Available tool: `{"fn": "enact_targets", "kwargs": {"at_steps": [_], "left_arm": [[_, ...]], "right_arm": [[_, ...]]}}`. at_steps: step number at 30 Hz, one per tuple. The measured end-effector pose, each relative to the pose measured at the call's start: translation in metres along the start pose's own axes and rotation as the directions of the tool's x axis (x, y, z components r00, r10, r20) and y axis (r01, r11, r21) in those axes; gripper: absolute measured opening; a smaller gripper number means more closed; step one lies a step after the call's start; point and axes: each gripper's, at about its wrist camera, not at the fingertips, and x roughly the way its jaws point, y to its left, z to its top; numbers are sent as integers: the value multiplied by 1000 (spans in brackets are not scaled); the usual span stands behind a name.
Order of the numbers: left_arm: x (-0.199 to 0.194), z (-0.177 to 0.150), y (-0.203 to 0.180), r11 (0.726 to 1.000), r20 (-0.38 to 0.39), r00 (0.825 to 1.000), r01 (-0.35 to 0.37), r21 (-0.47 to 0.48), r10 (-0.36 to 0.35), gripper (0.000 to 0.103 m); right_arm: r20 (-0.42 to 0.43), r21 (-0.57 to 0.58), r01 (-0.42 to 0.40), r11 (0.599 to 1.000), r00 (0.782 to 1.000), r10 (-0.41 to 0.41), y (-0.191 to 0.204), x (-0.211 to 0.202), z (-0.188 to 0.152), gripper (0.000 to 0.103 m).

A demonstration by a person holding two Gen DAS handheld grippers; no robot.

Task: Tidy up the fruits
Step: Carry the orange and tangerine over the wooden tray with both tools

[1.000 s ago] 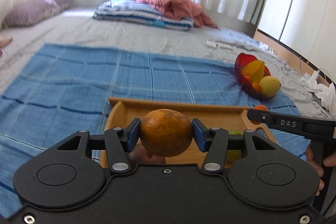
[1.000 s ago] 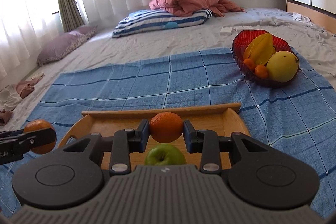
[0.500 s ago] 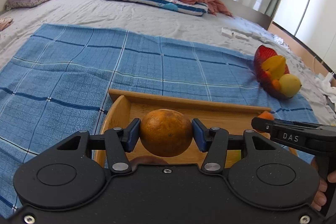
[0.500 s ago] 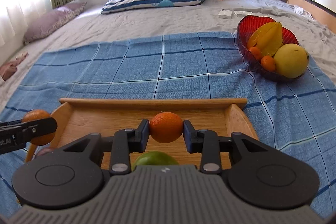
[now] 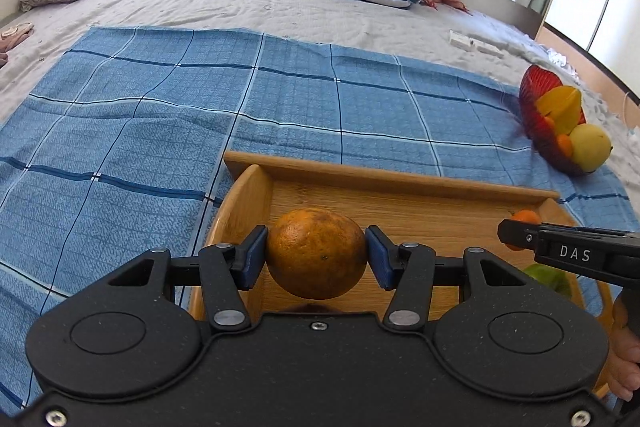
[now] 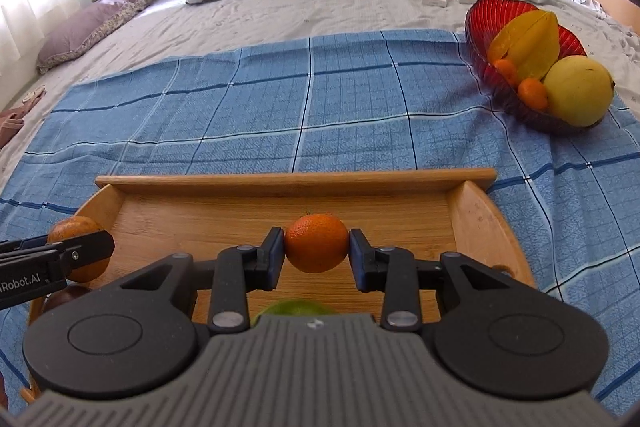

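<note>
The left gripper (image 5: 316, 254) clamps a large dull-orange round fruit (image 5: 316, 253), and the right gripper (image 6: 316, 243) pinches a small bright tangerine (image 6: 316, 243). Both have sunk toward the rectangular bamboo tray (image 6: 280, 183), which now fills more of each view than 1 second earlier, so placing looks close. A green apple (image 6: 296, 307) lies beneath. Farther off on the blue checked cloth (image 6: 360, 99) sits the red glass bowl (image 6: 480, 19) of fruit, unchanged.

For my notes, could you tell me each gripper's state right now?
Left gripper: closed on the large orange.
Right gripper: closed on the small orange.
</note>
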Motion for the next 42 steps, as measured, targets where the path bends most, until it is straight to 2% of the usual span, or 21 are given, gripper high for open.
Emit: {"fn": "enact_targets", "kwargs": {"at_steps": [13,27,42], "left_arm": [[11,-2,4,1000,-14,1000,-26,4,26,50],[15,-6,1,1000,-21,1000,-20,11,20,51],[15,-7,2,1000,-15,1000,-18,19,19,52]], "right_arm": [[-21,21,-7,1000,1000,7,-4,9,-3,39],[-54,-8,-8,1000,998,7,2,13,-5,39],[-55,-5,-12,1000,998,12,5,14,-5,41]]}}
